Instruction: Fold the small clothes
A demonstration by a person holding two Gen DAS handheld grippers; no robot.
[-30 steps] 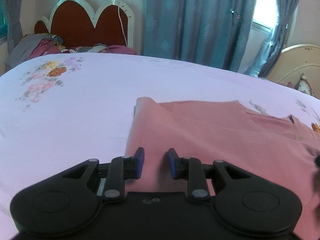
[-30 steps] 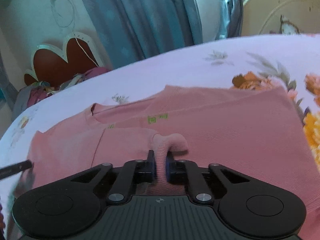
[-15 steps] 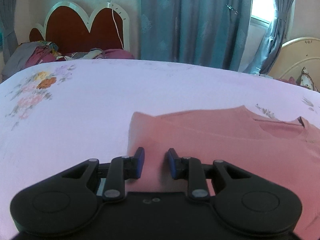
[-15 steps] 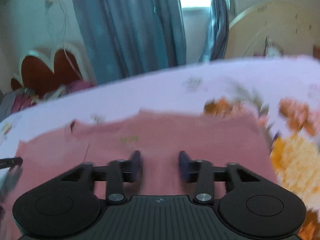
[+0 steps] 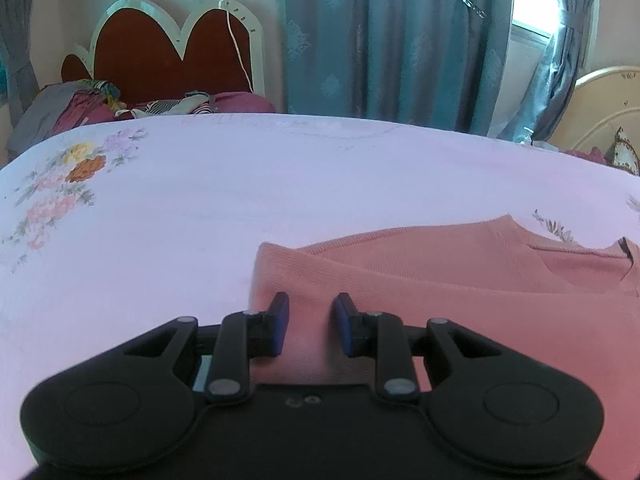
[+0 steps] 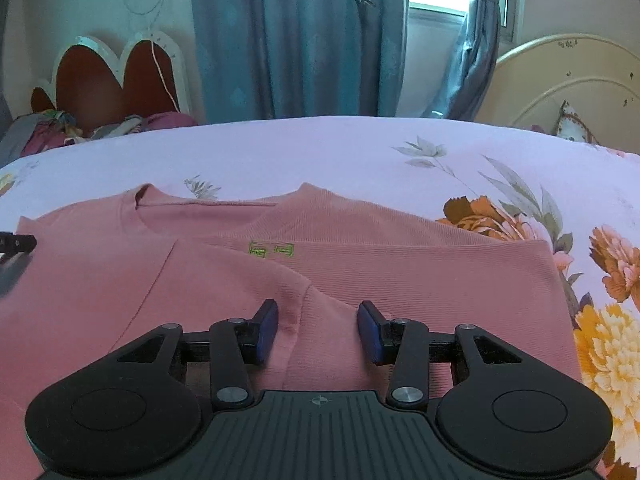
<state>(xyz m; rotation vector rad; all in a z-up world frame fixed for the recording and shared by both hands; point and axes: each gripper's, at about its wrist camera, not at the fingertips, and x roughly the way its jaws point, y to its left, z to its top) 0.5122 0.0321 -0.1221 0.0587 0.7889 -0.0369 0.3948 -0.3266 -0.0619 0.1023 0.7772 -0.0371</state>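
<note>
Left wrist view: the left gripper (image 5: 308, 326) is seen nearest, its blue pads (image 5: 279, 328) standing a little apart with nothing pinched between them; pink cloth is seen through the gap, lying flat below. That cloth is the folded left edge of a pink top (image 5: 460, 300), which is spread on a pale lilac bedsheet (image 5: 240, 184) printed with flowers. Beyond the pads the fold line of a turned-in sleeve is seen, and further right the neckline. Bare sheet is seen past the garment, then a red heart-shaped headboard (image 5: 160, 52) with a heap of mixed clothes (image 5: 80, 104) at its foot, and blue curtains (image 5: 380, 40) behind.

In the right wrist view the right gripper (image 6: 317, 330) is shown with its jaws set wide, the pads clear of the fabric on both sides. A creased ridge of the pink top (image 6: 400, 272) lies beneath the gap, untouched so far as can be told. Further out a small green embroidered mark (image 6: 272, 250) is seen on the chest, then the round neckline. At the far left edge a dark tip of the left gripper (image 6: 16, 242) is glimpsed over the garment. A cream headboard (image 6: 568, 80) is seen at the back right, beside the window.
</note>
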